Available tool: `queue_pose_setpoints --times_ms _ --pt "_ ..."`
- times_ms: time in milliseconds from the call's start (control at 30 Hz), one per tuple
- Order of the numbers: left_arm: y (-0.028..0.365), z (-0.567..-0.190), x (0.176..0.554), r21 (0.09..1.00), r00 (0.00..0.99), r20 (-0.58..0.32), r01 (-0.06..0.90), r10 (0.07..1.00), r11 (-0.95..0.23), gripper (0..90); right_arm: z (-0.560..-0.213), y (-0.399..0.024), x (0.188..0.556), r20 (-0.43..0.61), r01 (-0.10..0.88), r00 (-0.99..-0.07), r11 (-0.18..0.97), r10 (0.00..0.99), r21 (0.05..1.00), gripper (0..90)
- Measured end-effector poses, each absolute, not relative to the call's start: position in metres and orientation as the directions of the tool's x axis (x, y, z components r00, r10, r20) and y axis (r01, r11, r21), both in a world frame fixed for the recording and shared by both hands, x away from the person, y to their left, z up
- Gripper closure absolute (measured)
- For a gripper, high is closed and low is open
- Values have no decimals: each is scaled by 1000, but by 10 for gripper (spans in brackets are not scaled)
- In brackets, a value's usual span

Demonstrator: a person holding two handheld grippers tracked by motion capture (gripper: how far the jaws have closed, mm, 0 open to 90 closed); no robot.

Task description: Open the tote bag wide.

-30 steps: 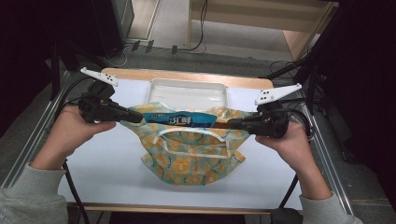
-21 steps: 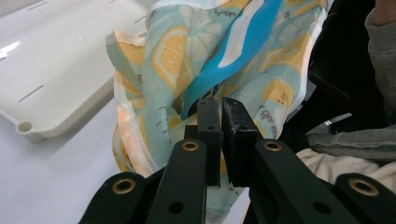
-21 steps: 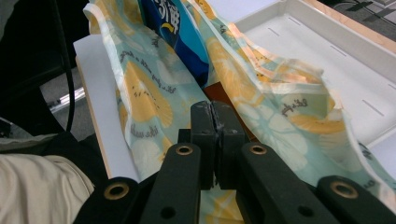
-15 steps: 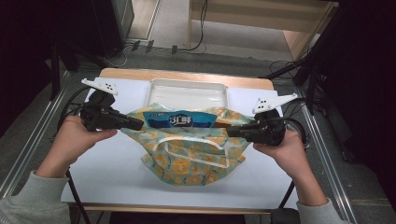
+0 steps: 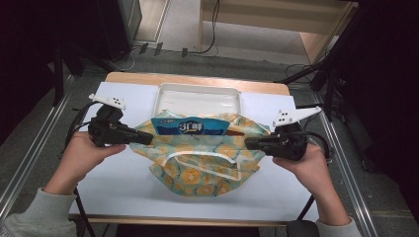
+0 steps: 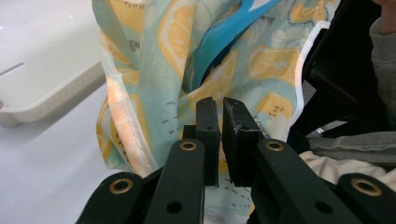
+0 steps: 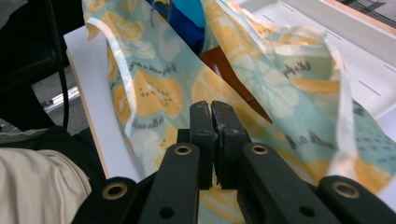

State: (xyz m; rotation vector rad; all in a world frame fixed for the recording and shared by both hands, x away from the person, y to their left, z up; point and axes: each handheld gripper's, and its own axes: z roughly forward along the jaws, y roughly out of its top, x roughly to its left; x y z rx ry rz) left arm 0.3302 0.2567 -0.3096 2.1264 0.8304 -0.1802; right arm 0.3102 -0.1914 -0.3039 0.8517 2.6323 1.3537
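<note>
Bag [image 5: 202, 158] of lemon-print cloth hangs stretched between my two grippers, its lower part resting on the white table [image 5: 118, 192] on my side of my hands, its mouth turned away from me. My left gripper [image 5: 147, 140] is clamped on the bag's left edge; in the left gripper view its jaws [image 6: 221, 116] have just eased apart a touch, yet the cloth [image 6: 154, 56] is between the pads and bunches up right beyond the tips. My right gripper [image 5: 248, 143] is pinched tight on the right edge; in the right gripper view its pads [image 7: 213, 116] meet with only the thin cloth [image 7: 261, 88] between them, and the fabric fans out ahead of the tips. Between the two grippers, poking up out of the bag's mouth, sits a blue packet [image 5: 190, 127] with white lettering; from my left gripper it shows as a blue strip [image 6: 224, 42] just past the folds, from my right one as a blue patch [image 7: 187, 18] beyond the cloth, with something dark reddish-brown [image 7: 229, 70] nearer the tips that I cannot make out. Past the bag, farther from both grippers, lies a white tray [image 5: 197, 96], close behind the packet. My hands [image 5: 84, 153] hold the gripper handles at either side, my grey sleeves [image 5: 34, 217] nearest me.
</note>
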Motion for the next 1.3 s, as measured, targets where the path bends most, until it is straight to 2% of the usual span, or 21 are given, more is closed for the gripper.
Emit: queue_pose_setpoints --times_ms 967,1067,1300 --pt "262 -354 328 654 756 -414 634 507 -413 827 -357 -195 312 249 497 -825 443 507 746 888" --pt "261 -358 328 654 758 -413 633 505 -415 813 -361 -196 312 254 503 -822 439 510 745 887" --pt "262 -366 326 656 760 -411 630 504 -415 709 -366 -196 313 269 514 -818 436 508 739 878"
